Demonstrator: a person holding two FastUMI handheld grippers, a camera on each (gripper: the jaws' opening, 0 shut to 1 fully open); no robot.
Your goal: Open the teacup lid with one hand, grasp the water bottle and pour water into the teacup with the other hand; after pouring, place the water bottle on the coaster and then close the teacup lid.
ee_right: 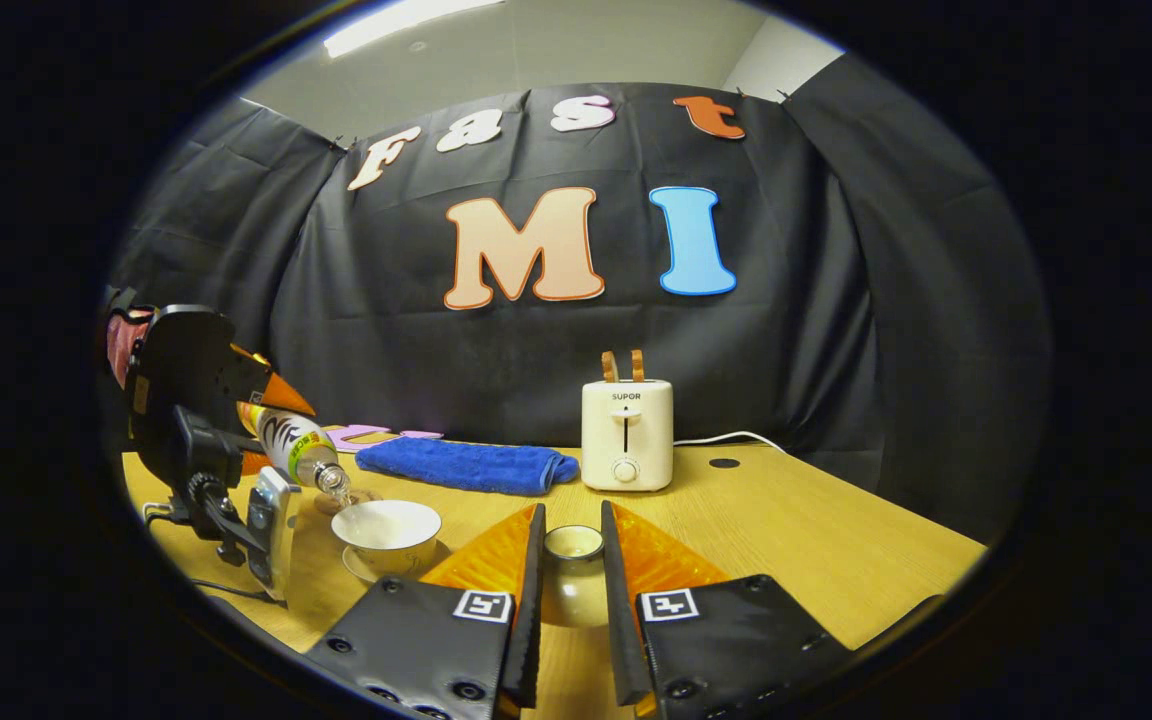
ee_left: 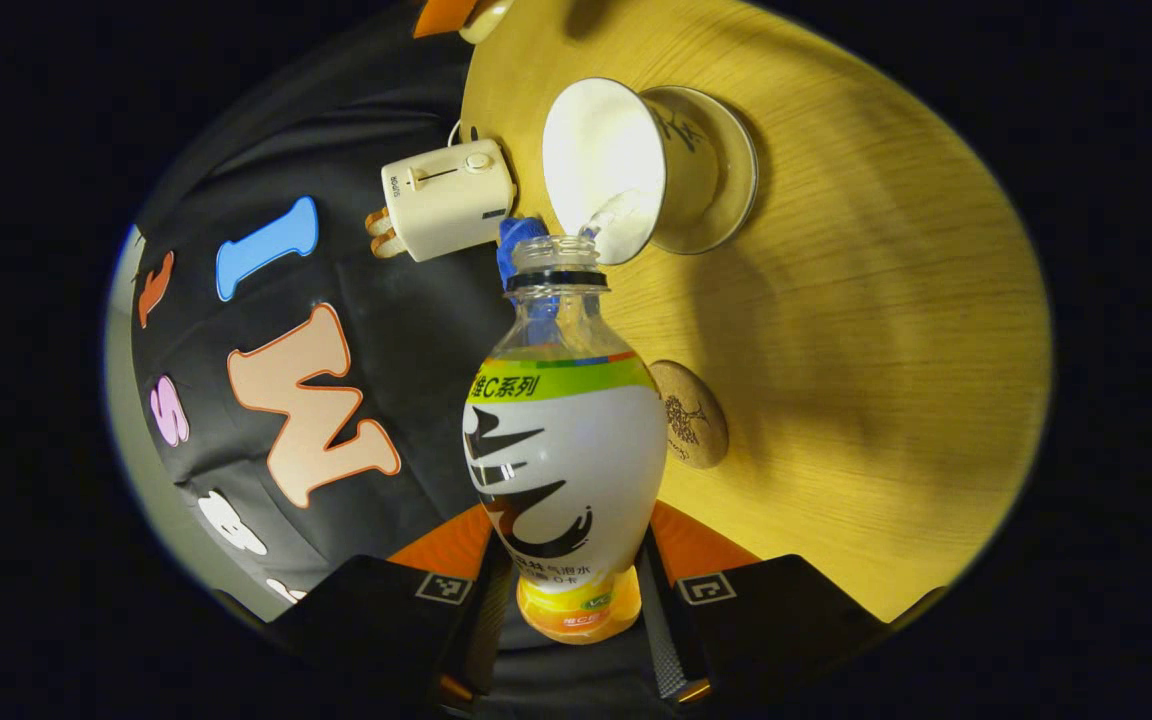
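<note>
A: Fingers of the left gripper point(ee_left: 576, 590) clamp the water bottle point(ee_left: 566, 470) low on its body, both sides pressing, so the neck is free to tip.

B: Tipped now?

A: Yes. In the right gripper view the water bottle point(ee_right: 294, 447) leans mouth-down over the teacup point(ee_right: 388, 533), at the left side of the table point(ee_right: 816, 540). Water runs from the mouth into the cup. In the left gripper view the mouth sits just at the teacup point(ee_left: 604, 170) rim, close so it doesn't splash, I'd guess.

B: Right fingers?

A: Right gripper point(ee_right: 573, 585) holds the teacup lid point(ee_right: 573, 575) between narrow fingers, off to the right of the cup, kept out of the pouring path.

B: Coaster?

A: Coaster point(ee_left: 691, 413) lies bare on the table near the cup, waiting for the bottle.

B: Other stuff?

A: Toaster point(ee_right: 627, 434) and blue towel point(ee_right: 466, 465) at the far edge, by the cloth wall. Not involved.

B: Stage?

A: Mid-pour, I judge. Bottle to coaster and lid back on are not yet done.
</note>
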